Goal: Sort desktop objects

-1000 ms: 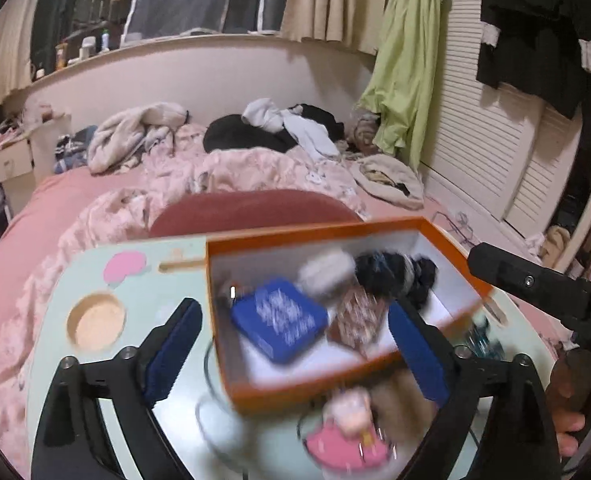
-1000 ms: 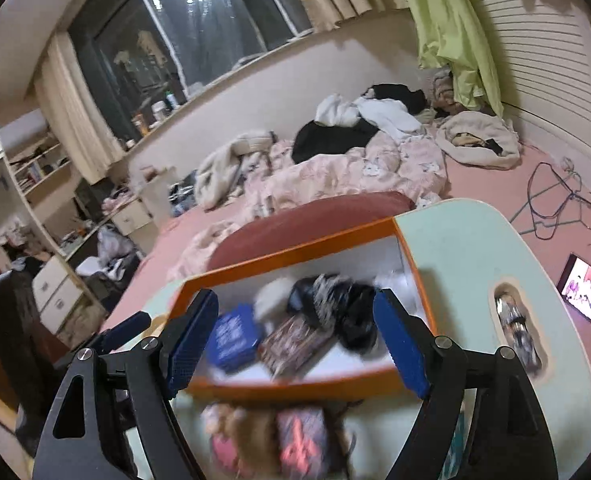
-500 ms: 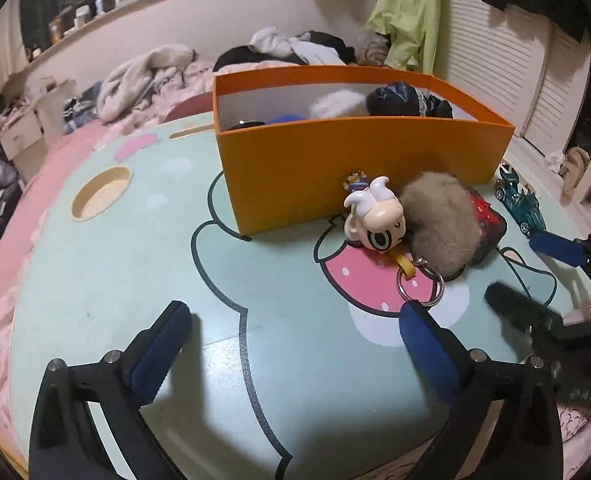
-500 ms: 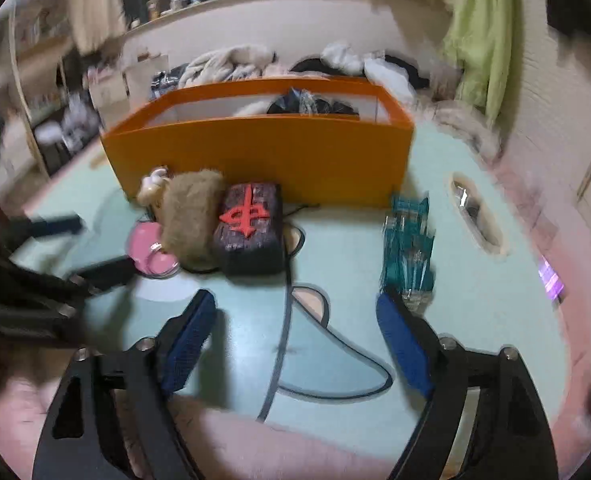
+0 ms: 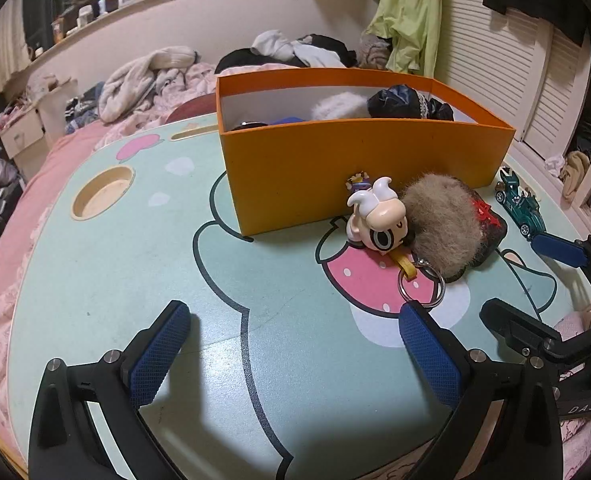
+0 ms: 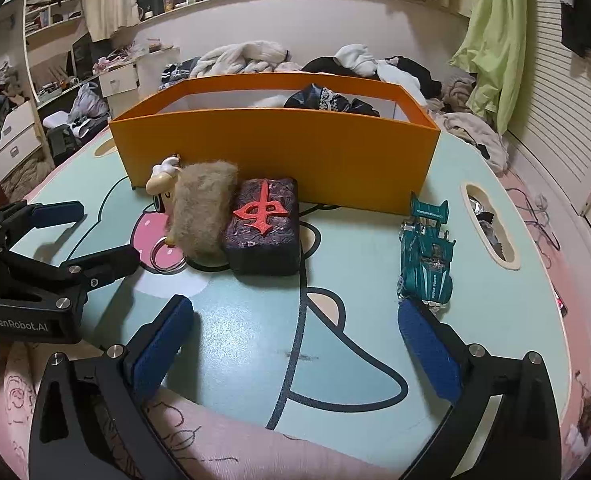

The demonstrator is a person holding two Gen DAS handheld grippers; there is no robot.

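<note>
Tongs both empty: left tongs (image 5: 291,344) gape wide, right tongs (image 6: 295,340) opening over bare tabletop (image 6: 355,360). I read the keychain figure (image 5: 377,216), mahjong-tile cushion (image 6: 263,226) and toy car (image 6: 427,256) against the orange box (image 6: 275,152) as queued for it.

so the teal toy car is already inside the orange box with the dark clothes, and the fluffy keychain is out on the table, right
Not quite: the teal toy car sits on the table outside the orange box, as the right wrist view shows. The fluffy keychain is on the table.

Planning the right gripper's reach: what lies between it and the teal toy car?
Nothing: bare tabletop from the opening right gripper to the teal toy car, per right wrist view.
</note>
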